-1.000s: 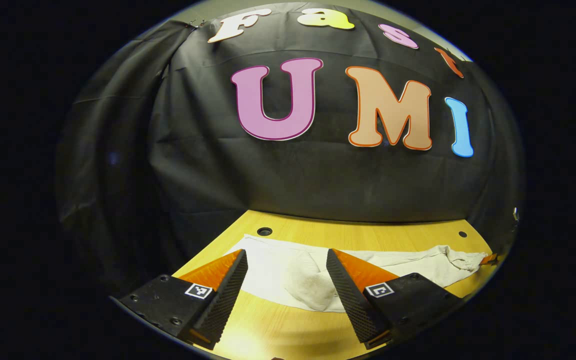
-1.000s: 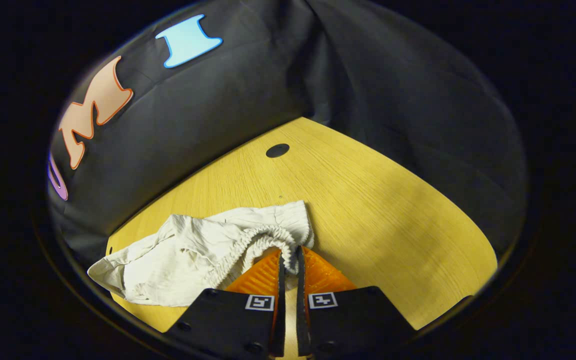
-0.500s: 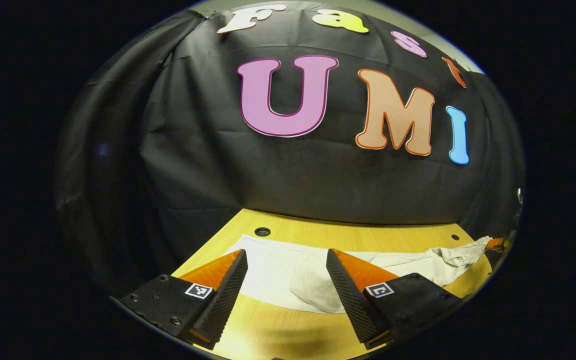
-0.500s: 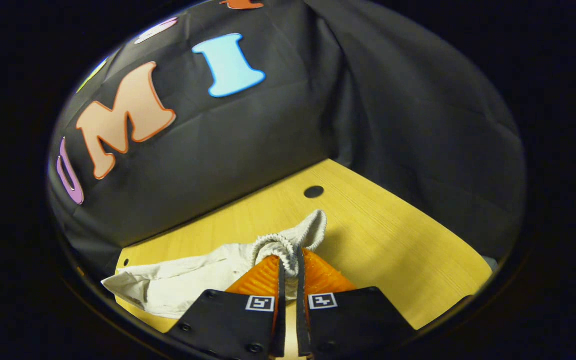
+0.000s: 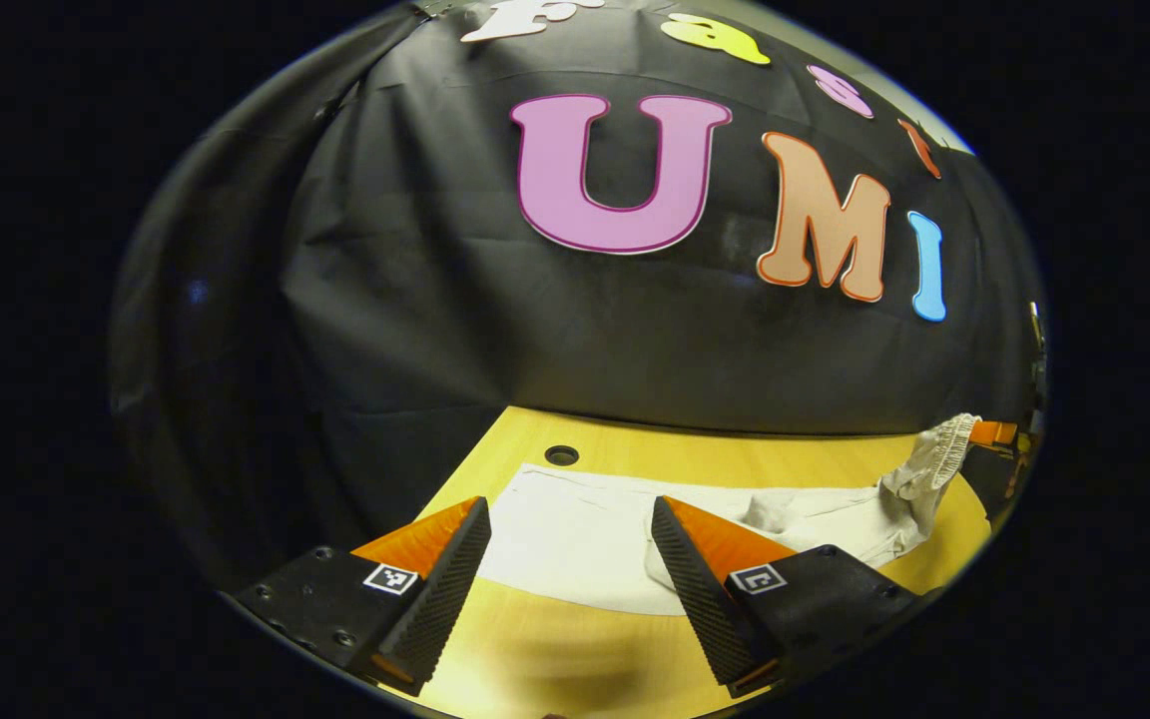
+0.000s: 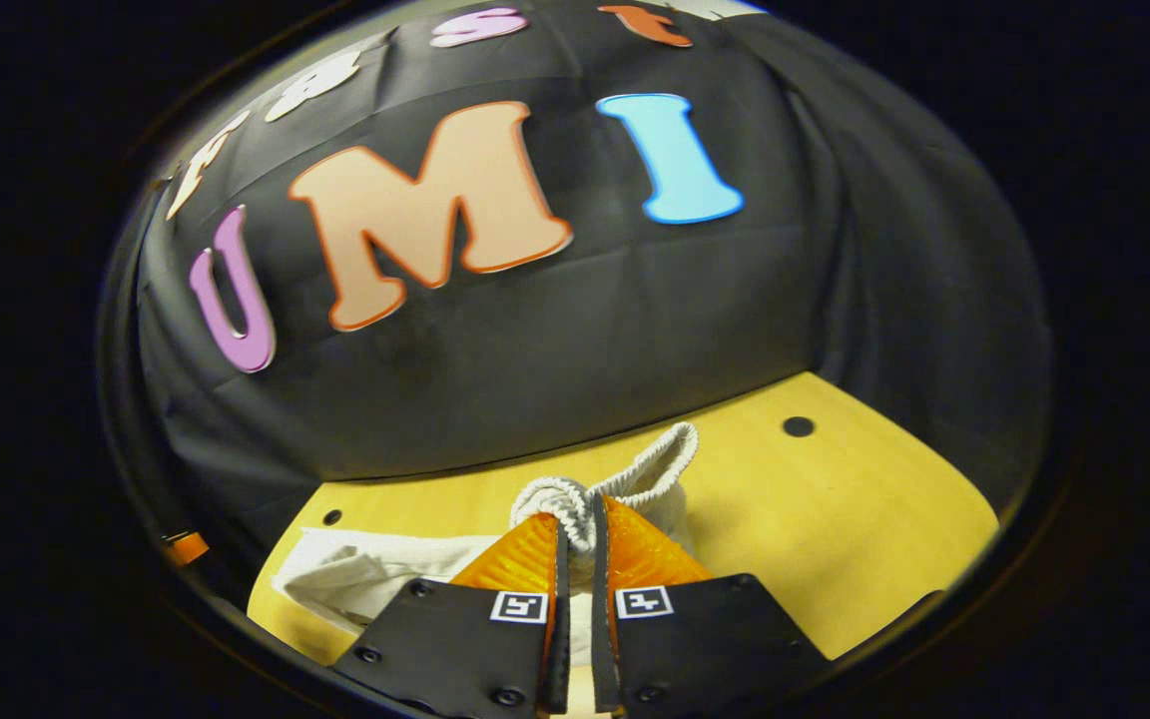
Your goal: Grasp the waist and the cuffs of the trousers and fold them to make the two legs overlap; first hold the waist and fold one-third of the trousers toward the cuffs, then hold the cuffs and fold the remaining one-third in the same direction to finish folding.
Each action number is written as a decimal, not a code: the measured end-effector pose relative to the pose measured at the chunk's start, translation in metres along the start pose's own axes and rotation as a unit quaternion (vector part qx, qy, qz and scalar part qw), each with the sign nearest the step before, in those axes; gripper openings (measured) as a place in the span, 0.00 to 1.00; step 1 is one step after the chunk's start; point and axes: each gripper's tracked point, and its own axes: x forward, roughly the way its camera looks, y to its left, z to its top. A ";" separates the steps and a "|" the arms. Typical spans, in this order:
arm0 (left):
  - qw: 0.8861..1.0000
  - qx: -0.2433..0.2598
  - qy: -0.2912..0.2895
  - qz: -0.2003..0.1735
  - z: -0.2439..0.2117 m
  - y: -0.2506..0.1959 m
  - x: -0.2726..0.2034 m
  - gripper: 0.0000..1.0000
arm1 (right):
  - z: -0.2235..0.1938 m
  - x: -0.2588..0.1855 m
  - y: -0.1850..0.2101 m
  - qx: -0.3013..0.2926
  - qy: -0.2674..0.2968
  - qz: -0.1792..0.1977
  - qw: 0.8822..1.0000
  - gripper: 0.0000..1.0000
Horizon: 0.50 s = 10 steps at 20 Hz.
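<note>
Since a second ago, elastic waist (image 6: 575,499) of the pale trousers (image 5: 585,544) raised clear of the desk (image 6: 835,519), pinched between the closed fingers of the right gripper (image 6: 575,534); seemingly the start of the lengthwise fold bringing the legs together. Left gripper (image 5: 565,549) wide open, holding nothing, poised over the flat cuff end, not yet gripped. Bare desk right of the waist; booth wall close behind, and trousers near the desk's back edge.
</note>
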 end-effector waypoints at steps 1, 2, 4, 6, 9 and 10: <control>1.000 -0.001 0.003 0.002 -0.002 0.009 0.003 0.96 | -0.009 0.003 0.029 -0.011 0.005 0.020 1.000 0.11; 1.000 -0.002 0.006 0.003 -0.005 0.018 0.007 0.95 | -0.021 0.004 0.055 -0.025 0.013 0.038 0.999 0.11; 1.000 -0.006 0.012 0.003 -0.013 0.033 0.017 0.95 | -0.047 0.004 0.101 -0.059 0.032 0.074 0.995 0.06; 1.000 -0.009 0.021 -0.001 -0.022 0.042 0.029 0.95 | -0.077 0.003 0.137 -0.089 0.056 0.107 0.989 0.11; 0.999 -0.011 0.045 -0.008 -0.044 0.054 0.048 0.96 | -0.112 0.010 0.161 -0.127 0.085 0.127 0.980 0.13; 0.998 -0.015 0.053 -0.009 -0.052 0.058 0.053 0.96 | -0.118 0.014 0.164 -0.140 0.089 0.127 0.978 0.16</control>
